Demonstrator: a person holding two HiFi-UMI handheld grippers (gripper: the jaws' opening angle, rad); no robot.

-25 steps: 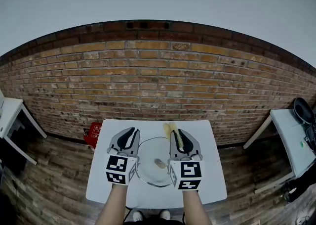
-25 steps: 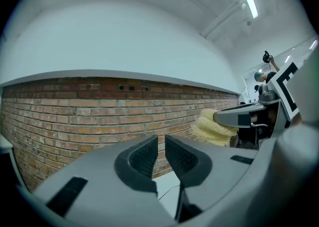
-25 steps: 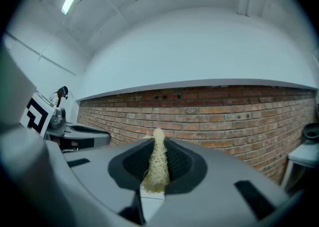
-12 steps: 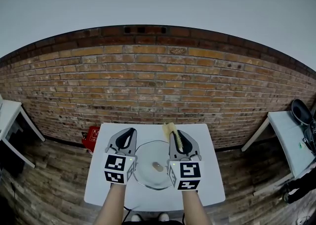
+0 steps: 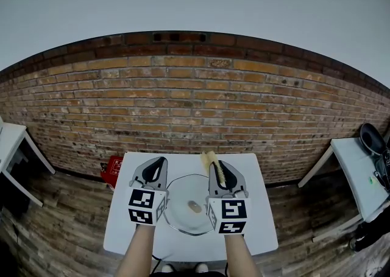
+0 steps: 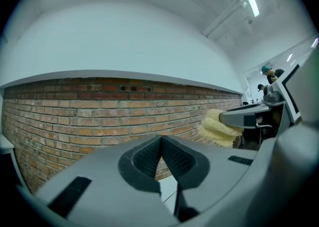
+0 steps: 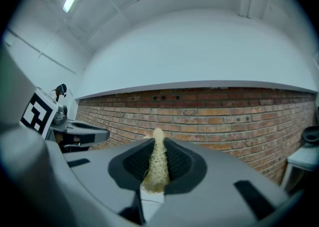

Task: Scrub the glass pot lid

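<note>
Round clear glass pot lid [image 5: 184, 192] lies flat, knob up, mid small white square surface [image 5: 259, 221], flanked by both tools. Left hand-held gripper [image 5: 158, 163] has its jaws pressed together with nothing between them. Right hand-held gripper [image 5: 220, 164] is pinching a yellow fibrous scrub sponge [image 7: 158, 163] that pokes out past the tips. Neither touches the lid as far as I can tell.

Risks:
- Nothing is steadying the lid, so scrub strokes would likely make it skate or spin on the smooth surface, maybe off the edge.
- The sponge is squeezed thin and could pull out under drag.
- Pressing near the rim could tip the lid.
</note>
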